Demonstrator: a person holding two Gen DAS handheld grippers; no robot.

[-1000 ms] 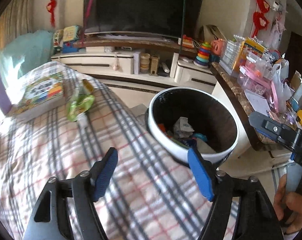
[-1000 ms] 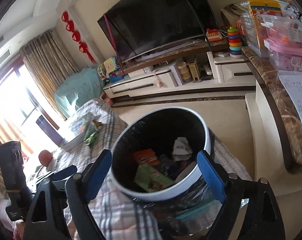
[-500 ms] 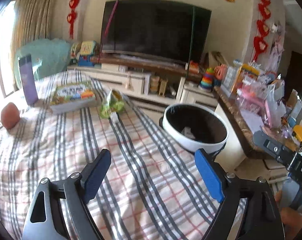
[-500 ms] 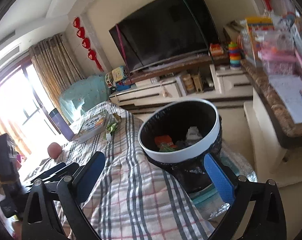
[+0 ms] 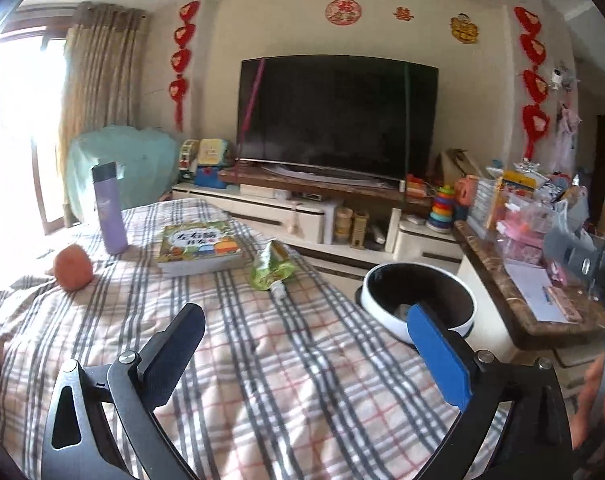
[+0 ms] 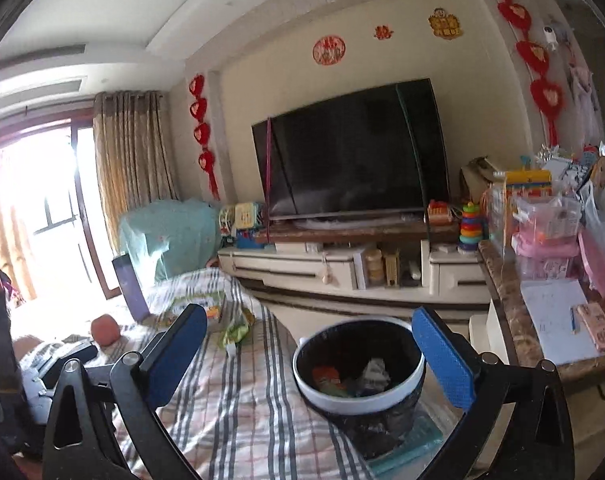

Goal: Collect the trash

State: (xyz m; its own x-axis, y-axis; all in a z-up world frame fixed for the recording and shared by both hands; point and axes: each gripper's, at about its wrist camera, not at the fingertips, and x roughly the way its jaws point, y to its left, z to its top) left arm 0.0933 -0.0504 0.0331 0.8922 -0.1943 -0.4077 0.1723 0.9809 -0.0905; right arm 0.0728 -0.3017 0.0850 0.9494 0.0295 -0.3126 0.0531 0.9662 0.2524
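A green snack pouch with a white cap lies on the plaid cloth, just past the book. The same pouch shows in the right wrist view. The white-rimmed trash bin stands off the cloth's right edge; inside the bin lie a crumpled white paper and an orange wrapper. My left gripper hovers over the cloth well short of the pouch, jaws opening, nothing between them. My right gripper hangs above and before the bin, jaws opening too, also empty.
On the plaid cloth are a colourful book, a purple bottle and an orange ball. A cluttered brown counter runs along the right. A hand shows at the right edge. TV and low cabinet stand behind.
Both grippers drew back and rose away from the bin, which now looks smaller. Both pairs of jaws widened. The bottle and orange ball came into the left view.
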